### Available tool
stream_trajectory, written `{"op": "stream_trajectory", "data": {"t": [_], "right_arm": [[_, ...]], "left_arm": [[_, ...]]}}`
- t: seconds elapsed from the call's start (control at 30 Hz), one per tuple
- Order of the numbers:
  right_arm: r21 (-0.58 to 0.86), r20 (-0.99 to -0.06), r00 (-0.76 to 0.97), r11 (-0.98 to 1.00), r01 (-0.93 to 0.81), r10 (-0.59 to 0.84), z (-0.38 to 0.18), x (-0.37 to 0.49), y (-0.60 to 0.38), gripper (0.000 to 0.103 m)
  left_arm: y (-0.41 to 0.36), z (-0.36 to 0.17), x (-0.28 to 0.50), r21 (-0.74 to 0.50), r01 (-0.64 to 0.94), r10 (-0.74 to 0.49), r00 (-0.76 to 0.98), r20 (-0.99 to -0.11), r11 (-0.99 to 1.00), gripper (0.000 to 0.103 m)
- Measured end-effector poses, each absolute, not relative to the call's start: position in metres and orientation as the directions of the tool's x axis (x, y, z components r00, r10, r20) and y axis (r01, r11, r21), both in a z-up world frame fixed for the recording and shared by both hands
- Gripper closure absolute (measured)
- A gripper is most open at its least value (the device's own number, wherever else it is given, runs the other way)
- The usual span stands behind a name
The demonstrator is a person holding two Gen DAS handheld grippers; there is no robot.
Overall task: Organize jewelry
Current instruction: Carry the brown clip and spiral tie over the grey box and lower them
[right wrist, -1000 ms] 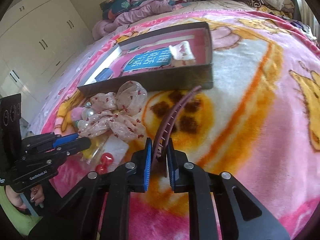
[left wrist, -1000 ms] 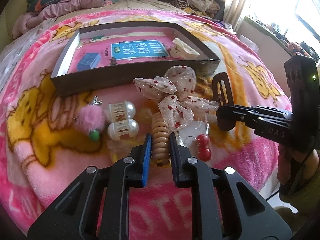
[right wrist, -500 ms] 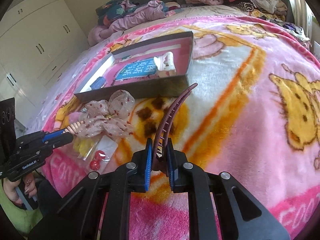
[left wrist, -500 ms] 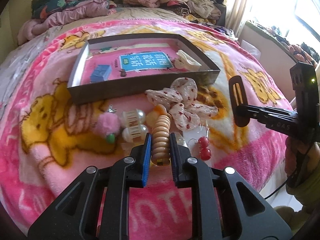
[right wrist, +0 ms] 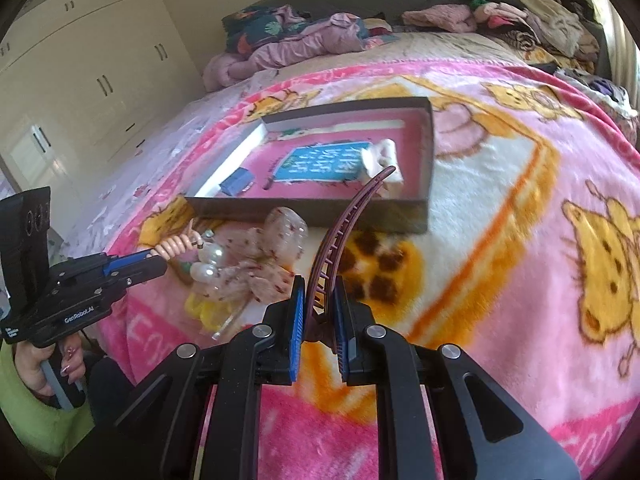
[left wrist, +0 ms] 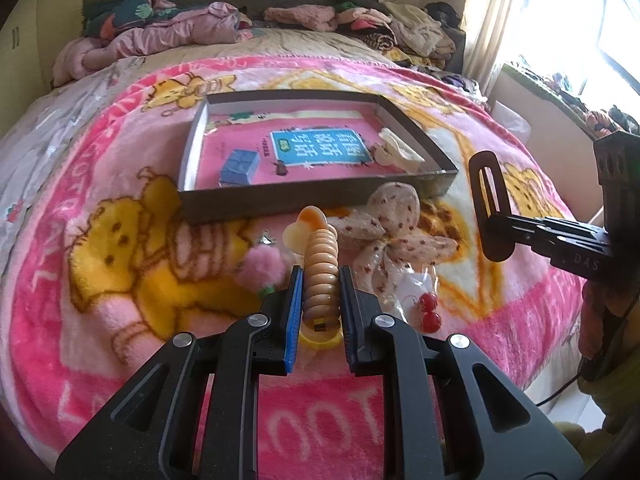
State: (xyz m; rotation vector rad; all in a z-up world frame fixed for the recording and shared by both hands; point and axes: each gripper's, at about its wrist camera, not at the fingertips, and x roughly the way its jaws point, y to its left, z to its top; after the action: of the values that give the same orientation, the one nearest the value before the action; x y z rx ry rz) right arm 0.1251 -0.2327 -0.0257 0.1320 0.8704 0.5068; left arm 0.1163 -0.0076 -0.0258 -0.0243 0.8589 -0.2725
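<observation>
My left gripper (left wrist: 319, 280) is shut on a beige ribbed hair clip (left wrist: 320, 256), held up off the pink blanket. My right gripper (right wrist: 318, 308) is shut on a long curved maroon hair clip (right wrist: 340, 236), also lifted; in the left wrist view that clip (left wrist: 482, 184) hangs at the right. Beyond both lies a shallow grey box (left wrist: 312, 202) with a pink floor, holding a small blue box (left wrist: 238, 166) and a cream claw clip (left wrist: 396, 152). In front of the box lie a dotted bow (left wrist: 396, 232), a pink pompom (left wrist: 260, 270), red cherry earrings (left wrist: 430, 312) and pearl pieces (right wrist: 208, 262).
Heaps of clothes (left wrist: 180, 28) cover the head of the bed. White wardrobe doors (right wrist: 92, 72) stand to the left, and a bright window (left wrist: 592, 40) to the right. A hand in a green sleeve (right wrist: 36, 376) holds the left gripper off the bed's near edge.
Both grippers have risen and pulled back with their clips, so the box and the pile of accessories look smaller and farther. The grips have not changed.
</observation>
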Motion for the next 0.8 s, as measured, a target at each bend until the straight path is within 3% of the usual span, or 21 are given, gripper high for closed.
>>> {"op": "stream_trajectory", "data": {"t": [0.8], "right_arm": [[0.286,-0.666,0.522,0.828,-0.483,0.534,0.002,0.176,-0.177,0.089]], "left_arm": [[0.045,-0.009,0.164,-0.182,0.124,-0.218,0.659,-0.720,0.975,0.092]]}}
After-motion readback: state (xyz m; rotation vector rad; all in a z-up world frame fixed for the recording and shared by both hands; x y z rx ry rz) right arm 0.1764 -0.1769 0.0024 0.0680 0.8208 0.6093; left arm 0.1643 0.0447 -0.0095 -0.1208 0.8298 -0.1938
